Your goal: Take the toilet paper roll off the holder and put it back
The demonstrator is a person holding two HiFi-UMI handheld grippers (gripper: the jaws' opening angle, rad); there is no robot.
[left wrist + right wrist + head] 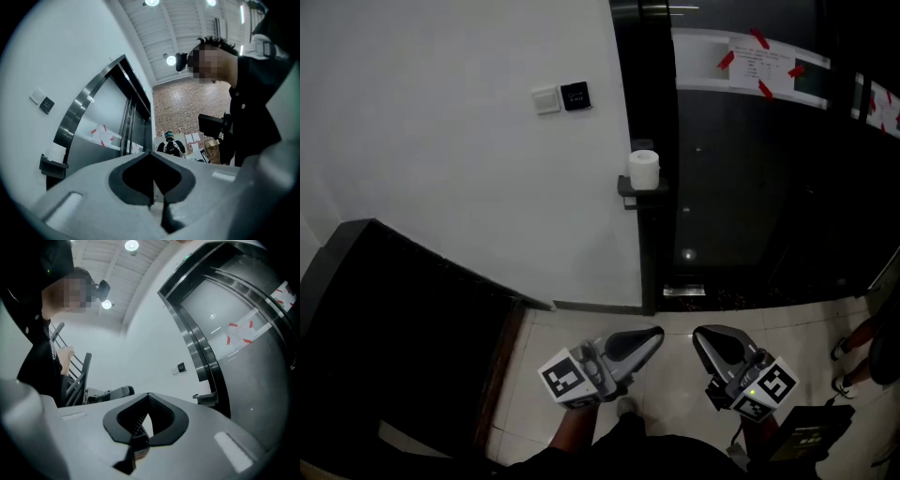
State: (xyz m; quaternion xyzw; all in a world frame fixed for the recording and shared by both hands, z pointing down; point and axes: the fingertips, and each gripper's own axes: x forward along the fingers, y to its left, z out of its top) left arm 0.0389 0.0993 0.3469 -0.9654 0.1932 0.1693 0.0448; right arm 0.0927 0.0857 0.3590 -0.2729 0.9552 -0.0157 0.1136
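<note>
The toilet paper roll [644, 170] stands upright on the holder [630, 193], a small black shelf. It sits about midway along the shelf, with a strip of black showing at each end. The holder is fixed at the right edge of the white wall [441, 169], against the dark door frame [649, 112]. Higher on that wall, to the left, a white switch [547, 99] and a black panel [576, 95] sit side by side. Right of the frame is a dark, glossy door [741, 187] with a sheet of paper [757, 62] stuck near its top by red tape. Pale floor tiles [675, 384] run from the foot of wall and door towards the person. A black slanted surface [384, 328] fills the lower left, and what it is cannot be told. A bystander's shoes [844, 361] show at the right edge of the floor.

Both tools are low in the head view, well apart from the roll and below it, pointing up towards it. The left gripper [651, 337] has its jaws pressed together with nothing between them, as the left gripper view shows. The right gripper [704, 338] is likewise closed and empty. The holder lies off to the left of the left gripper's [152, 154] closed tips. It lies to the right of the right gripper's [149, 394].
</note>
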